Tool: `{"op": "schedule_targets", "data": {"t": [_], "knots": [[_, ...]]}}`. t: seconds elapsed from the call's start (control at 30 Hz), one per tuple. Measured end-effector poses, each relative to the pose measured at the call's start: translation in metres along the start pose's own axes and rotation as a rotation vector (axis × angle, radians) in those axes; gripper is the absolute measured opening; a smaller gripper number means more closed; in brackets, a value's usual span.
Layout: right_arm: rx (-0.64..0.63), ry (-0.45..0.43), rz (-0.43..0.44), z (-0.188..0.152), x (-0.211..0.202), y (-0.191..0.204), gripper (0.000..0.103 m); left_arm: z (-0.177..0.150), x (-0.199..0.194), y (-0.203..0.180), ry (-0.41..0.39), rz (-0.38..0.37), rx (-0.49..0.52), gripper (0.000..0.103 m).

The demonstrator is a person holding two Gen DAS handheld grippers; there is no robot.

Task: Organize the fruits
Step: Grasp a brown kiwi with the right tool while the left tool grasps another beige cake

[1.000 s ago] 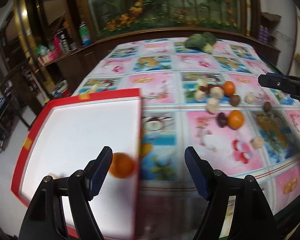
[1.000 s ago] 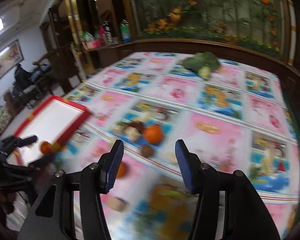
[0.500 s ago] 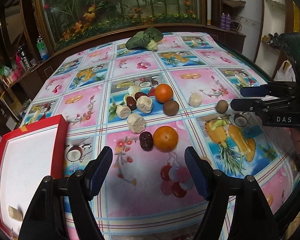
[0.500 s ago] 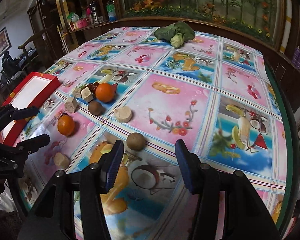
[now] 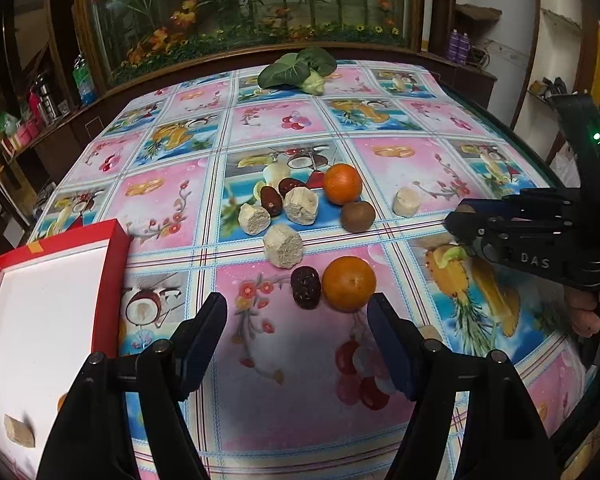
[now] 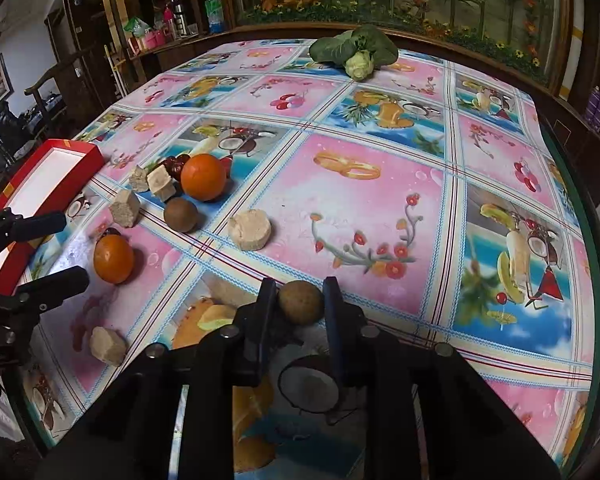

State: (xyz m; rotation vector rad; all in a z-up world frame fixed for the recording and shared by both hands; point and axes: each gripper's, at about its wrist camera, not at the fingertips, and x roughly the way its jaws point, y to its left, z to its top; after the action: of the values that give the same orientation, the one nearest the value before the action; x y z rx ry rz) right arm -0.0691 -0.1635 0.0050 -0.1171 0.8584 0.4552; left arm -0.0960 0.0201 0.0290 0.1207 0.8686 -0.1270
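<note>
My right gripper (image 6: 300,308) is closed around a small brown round fruit (image 6: 301,301), which sits between the two fingers, low over the tablecloth (image 6: 380,208); I cannot tell if the fruit touches the cloth. My left gripper (image 5: 296,336) has its fingers wide apart and holds nothing; it hangs over the pink square with cherries.

Just in front of the left fingers lie an orange (image 5: 349,284) and a dark red date (image 5: 306,287), side by side and almost touching. To my left, at the table edge, stands the red tray (image 5: 112,276) with white inside; a pale chunk (image 5: 19,432) lies in its near corner, and something orange shows a little behind the left finger mount, but I cannot see it well.

A bit farther is a pale, rough cut piece (image 5: 283,246). Behind it two similar pieces (image 5: 254,219) are near each other, with two more dates (image 5: 271,201) just beside them. To the right of these are a second orange (image 5: 342,184) and a brown kiwi-like fruit (image 5: 358,216), very close together. A round pale slice (image 5: 407,201) lies apart to the right, near the tips of my right gripper in the left camera view.

In the right camera view, one more pale chunk (image 6: 108,346) lies near the table edge, at the left of my right gripper.

At the far end of the table rests a leafy green vegetable (image 5: 300,70).
</note>
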Motion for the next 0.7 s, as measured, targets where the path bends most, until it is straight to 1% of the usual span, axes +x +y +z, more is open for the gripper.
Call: {"op": "schedule_targets", "data": {"t": [0.07,0.1,0.17,0.23,0.37,0.43,0.53,0.57,0.6,0.7], "knots": [[0.003,-0.001,0.001,0.000,0.000,-0.001,0.025,0.001,0.006,0.005,0.015,0.000,-0.017,0.068],[0.003,-0.002,0.000,0.000,0.000,-0.001,0.025,0.001,0.007,0.010,0.020,-0.017,-0.040,0.068],[0.001,-0.003,-0.002,0.000,0.000,-0.001,0.025,-0.001,0.006,0.013,0.026,-0.022,-0.055,0.066],[0.000,-0.002,-0.002,0.000,0.000,-0.001,0.025,-0.006,0.002,0.008,0.031,-0.023,-0.027,0.065],[-0.003,-0.002,-0.006,0.000,0.000,0.000,0.025,-0.016,-0.004,-0.010,0.051,-0.105,0.013,0.065],[-0.004,-0.003,-0.007,-0.001,-0.001,-0.001,0.025,-0.017,-0.005,-0.019,0.051,-0.121,0.034,0.065],[-0.005,-0.003,-0.005,0.000,-0.001,-0.001,0.025,-0.017,-0.006,-0.030,0.049,-0.149,0.054,0.061],[-0.006,-0.003,-0.007,0.000,-0.001,-0.001,0.025,-0.017,-0.007,-0.032,0.049,-0.156,0.056,0.057],[-0.008,-0.003,-0.009,0.000,-0.001,-0.001,0.025,-0.017,-0.009,-0.032,0.050,-0.162,0.052,0.056],[-0.013,-0.003,-0.013,0.000,-0.001,-0.001,0.025,-0.018,-0.013,-0.033,0.050,-0.197,0.043,0.056]]}}
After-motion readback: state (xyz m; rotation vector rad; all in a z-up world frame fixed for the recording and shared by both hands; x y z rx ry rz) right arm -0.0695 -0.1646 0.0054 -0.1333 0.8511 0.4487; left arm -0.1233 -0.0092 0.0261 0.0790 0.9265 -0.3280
